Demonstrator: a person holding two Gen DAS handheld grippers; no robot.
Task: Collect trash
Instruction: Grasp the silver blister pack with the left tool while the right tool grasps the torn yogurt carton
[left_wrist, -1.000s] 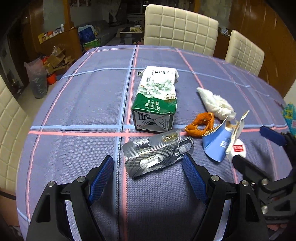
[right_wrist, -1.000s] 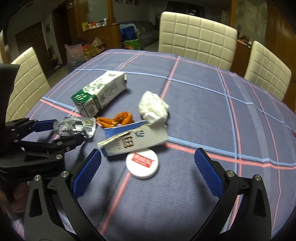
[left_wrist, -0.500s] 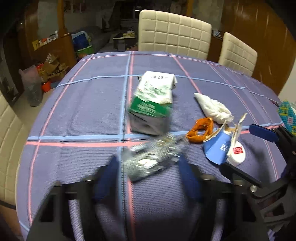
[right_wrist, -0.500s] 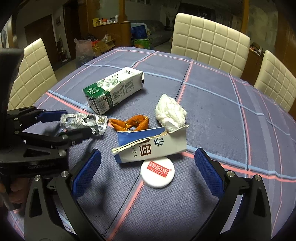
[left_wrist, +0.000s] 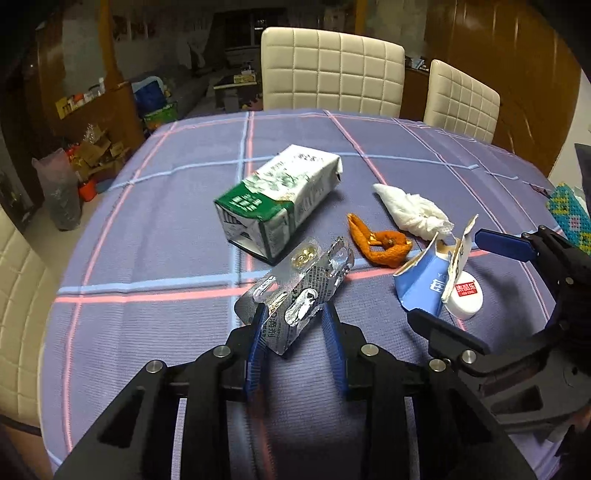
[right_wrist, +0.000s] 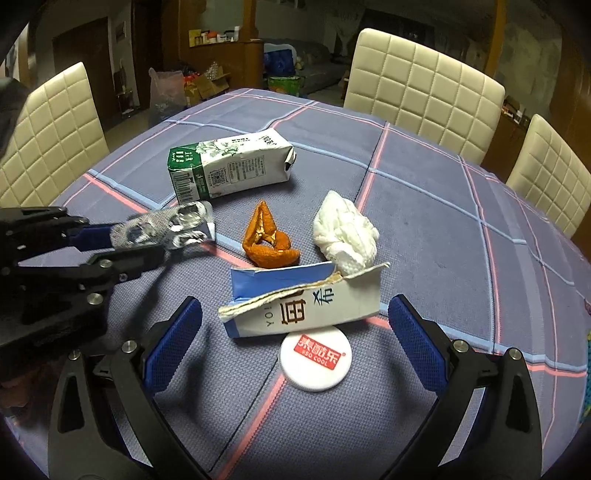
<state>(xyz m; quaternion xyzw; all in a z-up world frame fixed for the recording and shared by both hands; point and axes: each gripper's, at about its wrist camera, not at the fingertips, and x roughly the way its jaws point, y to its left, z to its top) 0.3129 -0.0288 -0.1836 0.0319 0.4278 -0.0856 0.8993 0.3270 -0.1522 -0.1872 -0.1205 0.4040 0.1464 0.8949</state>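
Observation:
My left gripper (left_wrist: 293, 317) is shut on a silver pill blister pack (left_wrist: 299, 291) and holds it above the table; it also shows in the right wrist view (right_wrist: 166, 229). My right gripper (right_wrist: 295, 332) is open, its jaws on either side of a torn blue and white carton (right_wrist: 303, 302) and a white round lid (right_wrist: 314, 358). A green and white milk carton (right_wrist: 229, 168) lies on its side. An orange peel (right_wrist: 267, 240) and a crumpled white tissue (right_wrist: 345, 232) lie beyond the torn carton.
The table has a purple checked cloth (right_wrist: 443, 206). Cream padded chairs (right_wrist: 421, 88) stand around it. A colourful woven item (left_wrist: 567, 210) lies at the table's right edge. Boxes and bags sit on the floor far left.
My left gripper closed on the blister pack and lifted it off the cloth. My right gripper moved closer to the torn carton and lid, still open.

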